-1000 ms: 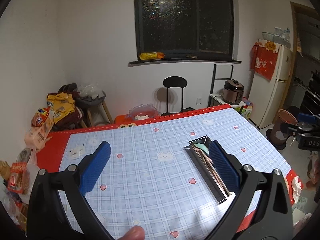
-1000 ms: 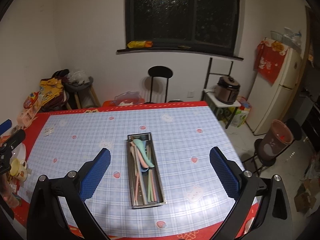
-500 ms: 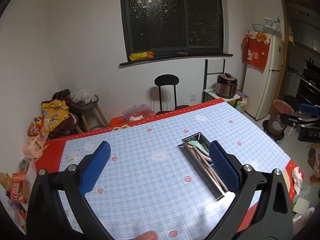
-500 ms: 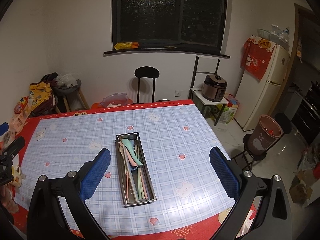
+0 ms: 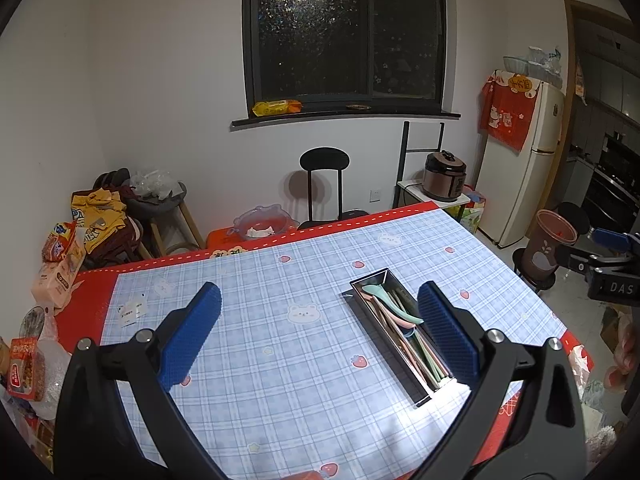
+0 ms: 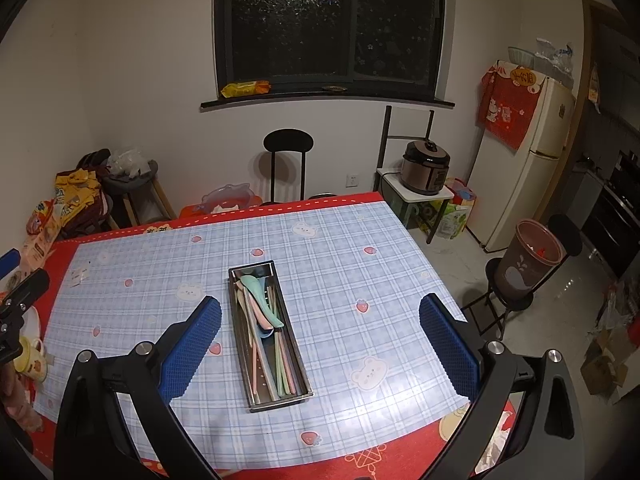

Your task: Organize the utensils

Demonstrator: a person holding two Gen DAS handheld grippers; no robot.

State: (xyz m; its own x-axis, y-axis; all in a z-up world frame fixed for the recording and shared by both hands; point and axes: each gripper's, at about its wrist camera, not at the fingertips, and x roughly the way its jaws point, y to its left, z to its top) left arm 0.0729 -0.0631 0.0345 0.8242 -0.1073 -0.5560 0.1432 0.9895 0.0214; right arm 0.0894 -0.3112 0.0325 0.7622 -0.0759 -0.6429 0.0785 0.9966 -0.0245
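— Two grippers, both empty: the left gripper (image 5: 320,336) has its blue pads spread wide above the table, and the right gripper (image 6: 320,336) is just as wide apart, holding nothing. Where are the utensils?

— All in the metal tray (image 6: 302,394), as far as I can see. It lies lengthwise on the checked tablecloth (image 6: 340,264), nearer the front edge than the back. A mint spoon (image 6: 258,286) rests on top near the far end, with pink and green sticks, chopsticks I think, running along the length beneath it. From the left wrist view the tray (image 5: 400,376) sits just by the right-hand pad.

— So what might go wrong from here?

— Mostly the tray itself. It looks light and shiny, and the cloth looks smooth, so a pad coming down on the rim could, I judge, skid it toward the front edge or tip it.

— And the utensils?

— They overlap. Pinching one thin stick may drag its neighbours out, or the stick could slip between the wide pads. The spoon lies across the others, so lifting from underneath would likely flip it onto the table.

— Anything else?

— The two grippers are near each other; reaching together for the one narrow tray risks a knock.
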